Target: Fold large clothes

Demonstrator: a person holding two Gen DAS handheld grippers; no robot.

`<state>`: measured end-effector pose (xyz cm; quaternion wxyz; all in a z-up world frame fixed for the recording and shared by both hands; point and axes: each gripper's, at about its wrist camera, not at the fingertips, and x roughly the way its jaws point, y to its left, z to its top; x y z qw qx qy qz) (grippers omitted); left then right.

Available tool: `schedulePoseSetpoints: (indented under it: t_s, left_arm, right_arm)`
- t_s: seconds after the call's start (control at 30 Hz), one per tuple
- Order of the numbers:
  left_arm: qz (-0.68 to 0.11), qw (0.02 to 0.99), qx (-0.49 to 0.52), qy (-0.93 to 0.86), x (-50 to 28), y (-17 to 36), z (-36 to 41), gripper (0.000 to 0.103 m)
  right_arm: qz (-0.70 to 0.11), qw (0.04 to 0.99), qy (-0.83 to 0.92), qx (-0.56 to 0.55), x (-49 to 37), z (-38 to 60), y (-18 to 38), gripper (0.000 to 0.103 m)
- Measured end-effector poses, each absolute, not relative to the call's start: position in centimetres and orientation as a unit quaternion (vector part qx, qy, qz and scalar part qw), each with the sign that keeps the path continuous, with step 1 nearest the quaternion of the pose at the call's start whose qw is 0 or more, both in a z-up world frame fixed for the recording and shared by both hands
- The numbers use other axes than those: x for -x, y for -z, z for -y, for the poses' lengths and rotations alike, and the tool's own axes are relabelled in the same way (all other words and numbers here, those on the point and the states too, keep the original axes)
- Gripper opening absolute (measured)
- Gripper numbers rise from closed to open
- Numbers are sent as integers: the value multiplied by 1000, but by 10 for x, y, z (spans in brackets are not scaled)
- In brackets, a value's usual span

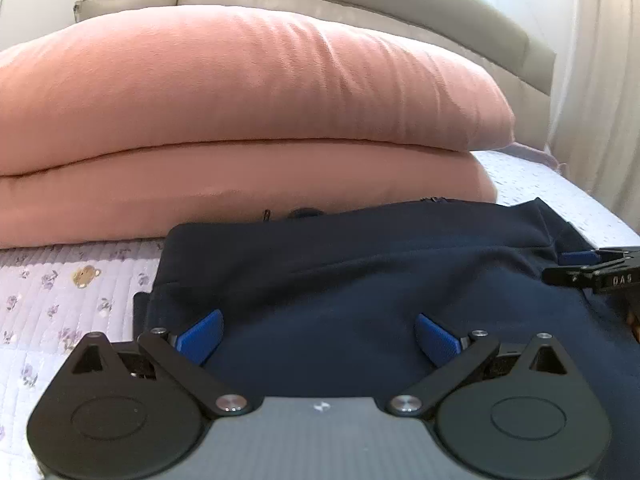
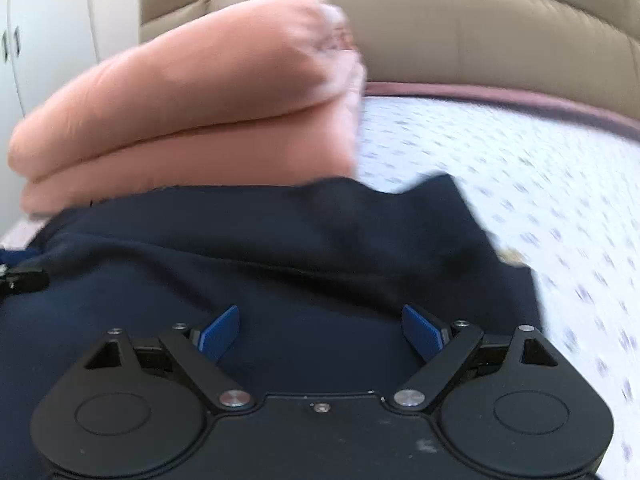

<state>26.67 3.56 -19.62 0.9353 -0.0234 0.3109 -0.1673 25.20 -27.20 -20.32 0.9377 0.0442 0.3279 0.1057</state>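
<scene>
A dark navy garment [image 1: 360,272] lies folded on the bed, its far edge close to the pink duvet. My left gripper [image 1: 319,336] hovers low over its near left part, blue pads spread wide, nothing between them. The right gripper's tip [image 1: 588,264] shows at the right edge of the left wrist view, over the garment's right side. In the right wrist view the same garment [image 2: 280,248] fills the lower half and my right gripper [image 2: 320,332] stands open above it, jaws empty. The left gripper's tip [image 2: 24,278] peeks in at that view's left edge.
A thick folded pink duvet [image 1: 240,112] is stacked behind the garment. The bed is covered with a pale lilac flower-print quilt [image 2: 520,184]. A beige padded headboard [image 2: 460,28] rises at the back; a white wardrobe [image 2: 44,40] stands far left, a curtain [image 1: 600,80] right.
</scene>
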Motion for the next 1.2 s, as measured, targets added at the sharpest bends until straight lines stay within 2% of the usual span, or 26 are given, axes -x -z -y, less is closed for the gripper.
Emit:
schedulePoseSetpoints:
  t_s: [0.1, 0.2, 0.3, 0.4, 0.5, 0.6, 0.67, 0.77, 0.83, 0.87, 0.93, 1.0, 1.13, 1.2]
  left_arm:
    - [-320, 933, 25, 164, -260, 193, -45, 103]
    - [-339, 929, -12, 148, -247, 178, -40, 103]
    - [-318, 930, -24, 185, -240, 148, -35, 102]
    - [-306, 917, -35, 254, -218, 116, -22, 103]
    - [-299, 902, -105, 293, -195, 103, 24, 103]
    - [-350, 858, -151, 345, -178, 128, 54, 103]
    - [-390, 840, -200, 319, -170, 160, 53, 103]
    - [-407, 852, -144, 295, -156, 169, 13, 103]
    - [-430, 853, -110, 274, -147, 176, -16, 103]
    - [-426, 856, -127, 266, -138, 180, -26, 103]
    - [-406, 861, -148, 267, -113, 182, -40, 103]
    - [-422, 863, -119, 252, -103, 181, -52, 103]
    - [-431, 863, -152, 214, -84, 176, -61, 103]
    - [-474, 856, -106, 178, -91, 173, -68, 102]
  right_arm:
    - [-339, 931, -114, -70, -243, 293, 202, 103]
    - [-357, 925, -125, -28, -239, 285, 182, 102]
    - [-303, 923, -236, -8, -206, 273, 144, 103]
    - [-311, 892, -325, 44, -188, 241, 124, 103]
    - [-348, 854, -360, 143, -171, 200, 135, 103]
    - [-379, 833, -334, 228, -160, 172, 160, 103]
    - [-410, 829, -317, 211, -157, 186, 176, 103]
    - [-424, 840, -293, 169, -151, 226, 183, 103]
    - [-413, 838, -279, 223, -132, 236, 188, 103]
    - [-416, 837, -266, 236, -128, 239, 191, 103]
    - [-442, 841, -250, 185, -124, 253, 193, 103]
    - [-467, 839, -238, 147, -122, 269, 192, 103]
    - [-494, 810, -232, 216, -118, 260, 194, 103]
    - [-508, 796, -210, 255, -106, 261, 182, 103]
